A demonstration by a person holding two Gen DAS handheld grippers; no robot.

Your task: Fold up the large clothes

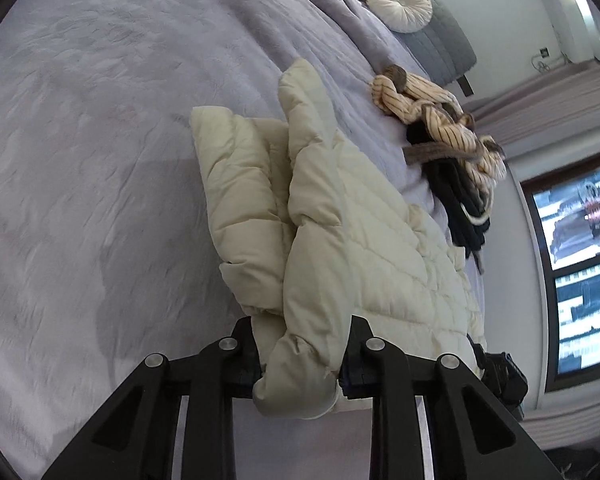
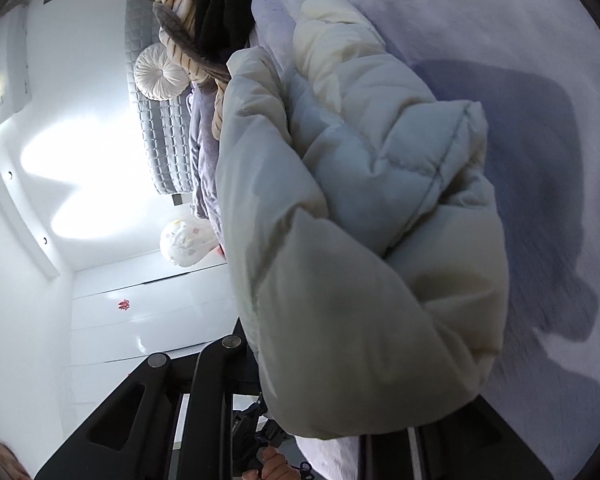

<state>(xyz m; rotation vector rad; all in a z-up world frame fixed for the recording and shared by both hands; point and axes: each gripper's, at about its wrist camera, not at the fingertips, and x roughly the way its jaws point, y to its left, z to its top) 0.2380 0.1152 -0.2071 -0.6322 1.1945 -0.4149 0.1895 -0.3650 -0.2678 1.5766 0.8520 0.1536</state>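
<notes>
A lavender bedspread (image 1: 100,160) covers the bed, its plush nap brushed in swirls. On it lies a cream puffer jacket (image 1: 340,220). The left gripper (image 1: 300,364) is clamped on a bunched corner of it; the right gripper (image 2: 320,380) appears to pinch another thick fold, though padding hides its far finger. Beyond sit a striped garment (image 1: 432,120) over dark clothes (image 1: 464,208), a round white cushion (image 1: 400,2) against a grey quilted headboard (image 1: 448,40), white walls and a window (image 1: 580,248)
</notes>
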